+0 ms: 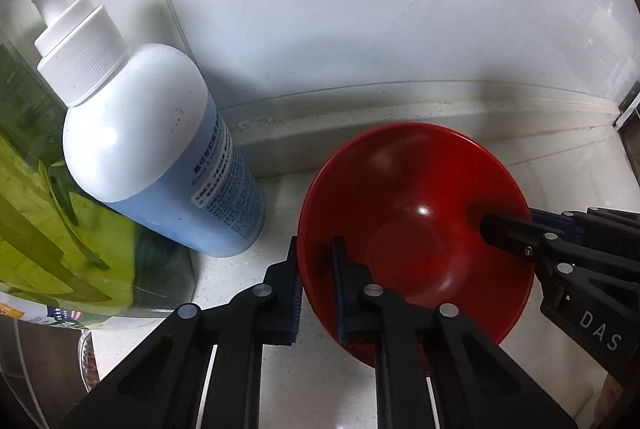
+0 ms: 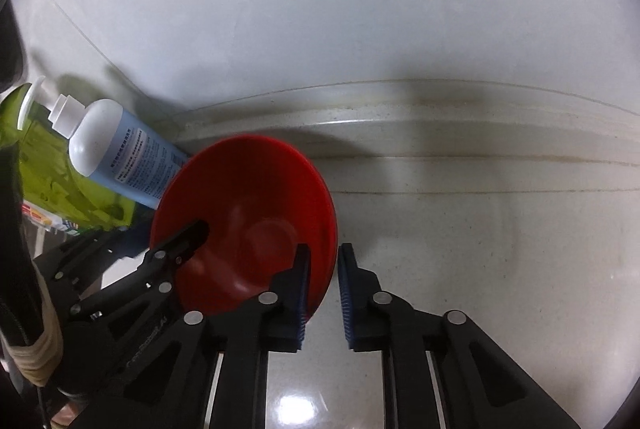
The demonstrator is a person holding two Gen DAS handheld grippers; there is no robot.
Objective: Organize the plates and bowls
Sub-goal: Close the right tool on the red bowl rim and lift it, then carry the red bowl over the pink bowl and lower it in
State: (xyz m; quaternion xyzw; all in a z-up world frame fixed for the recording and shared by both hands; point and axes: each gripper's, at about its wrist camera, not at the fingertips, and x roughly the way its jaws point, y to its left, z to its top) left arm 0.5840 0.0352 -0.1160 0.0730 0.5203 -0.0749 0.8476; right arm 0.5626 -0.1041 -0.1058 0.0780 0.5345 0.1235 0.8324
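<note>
A red bowl (image 1: 416, 229) sits mid-frame on a pale counter (image 1: 248, 317). The left gripper (image 1: 318, 285) and right gripper (image 2: 323, 293) each clamp opposite rims. A pump bottle (image 1: 160, 149) stands at left.

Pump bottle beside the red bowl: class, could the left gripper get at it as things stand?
Probably not yet. The left gripper is shut on the red bowl rim. The pump bottle stands close by, nothing between them, so releasing the bowl would free the way.

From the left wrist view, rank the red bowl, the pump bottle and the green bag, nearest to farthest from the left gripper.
1. red bowl: its rim sits in the left gripper.
2. pump bottle: to the left, standing on the counter.
3. green bag: far left, behind the bottle.
</note>
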